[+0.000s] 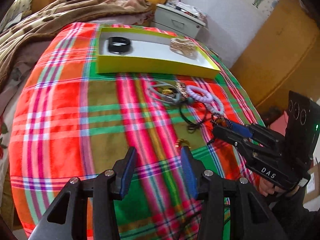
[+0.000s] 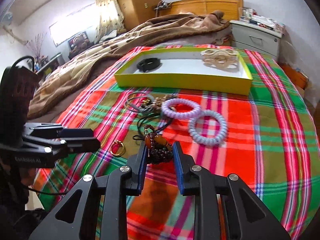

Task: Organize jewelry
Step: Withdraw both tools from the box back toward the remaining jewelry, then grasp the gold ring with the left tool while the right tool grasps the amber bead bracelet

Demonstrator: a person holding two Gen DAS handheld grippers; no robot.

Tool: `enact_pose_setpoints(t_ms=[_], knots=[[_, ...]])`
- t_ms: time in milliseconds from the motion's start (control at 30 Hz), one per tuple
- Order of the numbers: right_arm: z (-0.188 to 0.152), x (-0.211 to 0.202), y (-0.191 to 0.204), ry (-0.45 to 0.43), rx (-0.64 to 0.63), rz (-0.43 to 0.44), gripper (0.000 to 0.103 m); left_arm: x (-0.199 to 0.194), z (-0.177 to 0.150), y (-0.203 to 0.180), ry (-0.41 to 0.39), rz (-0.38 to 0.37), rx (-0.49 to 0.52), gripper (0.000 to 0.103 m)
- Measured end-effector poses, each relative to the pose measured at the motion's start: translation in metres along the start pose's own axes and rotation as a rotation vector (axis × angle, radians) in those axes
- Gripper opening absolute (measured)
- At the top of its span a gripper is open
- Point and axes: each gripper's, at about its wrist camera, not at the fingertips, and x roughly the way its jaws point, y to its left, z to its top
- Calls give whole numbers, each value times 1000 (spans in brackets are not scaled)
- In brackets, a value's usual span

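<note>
A yellow tray (image 1: 152, 68) (image 2: 180, 82) lies on the plaid cloth and holds a black bangle (image 1: 119, 45) (image 2: 149, 62) and a pile of gold jewelry (image 1: 183, 46) (image 2: 220, 60). Loose pieces lie in front of it: two lilac coil bands (image 2: 181, 108) (image 2: 208, 130) (image 1: 200, 94), grey hoops (image 2: 138, 103), a black cord and a gold ring (image 2: 118, 148) (image 1: 181, 141). My right gripper (image 2: 159, 150) (image 1: 218, 129) is open, its fingers on either side of a dark beaded bracelet (image 2: 160, 148) with amber beads. My left gripper (image 1: 159, 156) (image 2: 94, 140) is open and empty, just short of the gold ring.
A brown blanket (image 2: 124, 38) covers the bed behind the plaid cloth (image 1: 60, 110). A white nightstand (image 2: 258, 36) stands at the back right, with a wooden headboard (image 2: 210, 5) beside it. The cloth's right edge drops toward a wooden floor (image 1: 280, 60).
</note>
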Motion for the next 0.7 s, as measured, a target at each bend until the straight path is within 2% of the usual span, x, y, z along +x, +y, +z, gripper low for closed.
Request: enact_pose_setpoints(t_ms=[167, 400, 700], knots=[[-5, -18, -20, -36, 76, -16, 26, 11, 1, -22, 15, 7, 75, 47], [-9, -33, -36, -75, 144, -26, 26, 22, -1, -46, 7, 106, 196, 47], [-9, -34, -40, -90, 164, -4, 26, 31, 1, -57, -7, 194, 270, 47]])
